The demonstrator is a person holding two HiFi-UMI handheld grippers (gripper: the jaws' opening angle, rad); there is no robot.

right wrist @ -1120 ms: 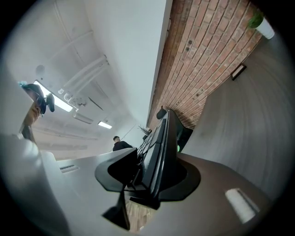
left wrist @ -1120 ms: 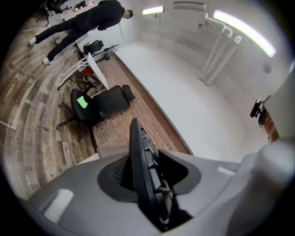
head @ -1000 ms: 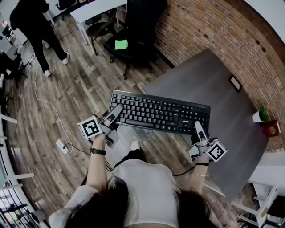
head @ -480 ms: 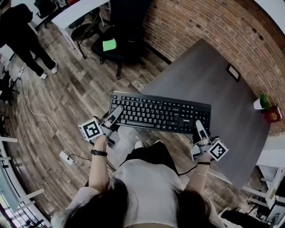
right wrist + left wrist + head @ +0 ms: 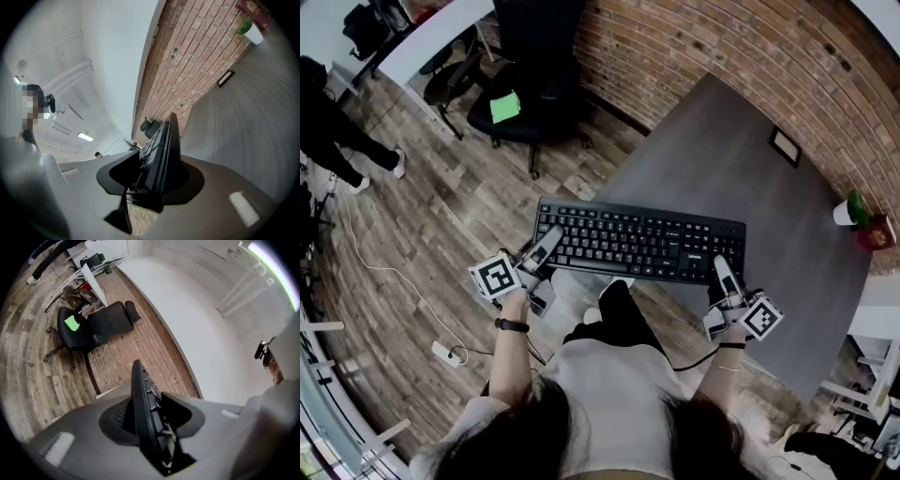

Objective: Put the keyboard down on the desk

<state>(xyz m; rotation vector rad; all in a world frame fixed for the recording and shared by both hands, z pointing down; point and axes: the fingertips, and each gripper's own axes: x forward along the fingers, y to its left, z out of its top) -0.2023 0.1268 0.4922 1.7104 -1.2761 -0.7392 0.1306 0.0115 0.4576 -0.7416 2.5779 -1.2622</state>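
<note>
Grip comes nearest you: your left tool (image 5: pixel 549 232) is clamped on the near left corner of the keyboard (image 5: pixel 642 242). Your right tool (image 5: pixel 720 265) is clamped on its near right corner. Each pair of jaws is narrowed onto the black edge, and the board stands edge-on between them in that tool's own view. The keyboard lies flat between your two tools, keys up, its long side running across in front of you. Under its left end you see the wooden floor (image 5: pixel 441 216). Under and beyond its right end spreads the grey counter (image 5: pixel 741 178); whether the keyboard touches it cannot be told. Beyond the keyboard a small dark frame (image 5: pixel 785 147) lies on the counter. Past the keyboard's right end a white pot with a green plant (image 5: pixel 846 212) stands beside a red box (image 5: pixel 874 232). Far beyond the keyboard's left half is a black office chair (image 5: pixel 525 84) with a green sheet (image 5: pixel 504 106) on its seat, and farthest off the brick wall (image 5: pixel 722 56).
</note>
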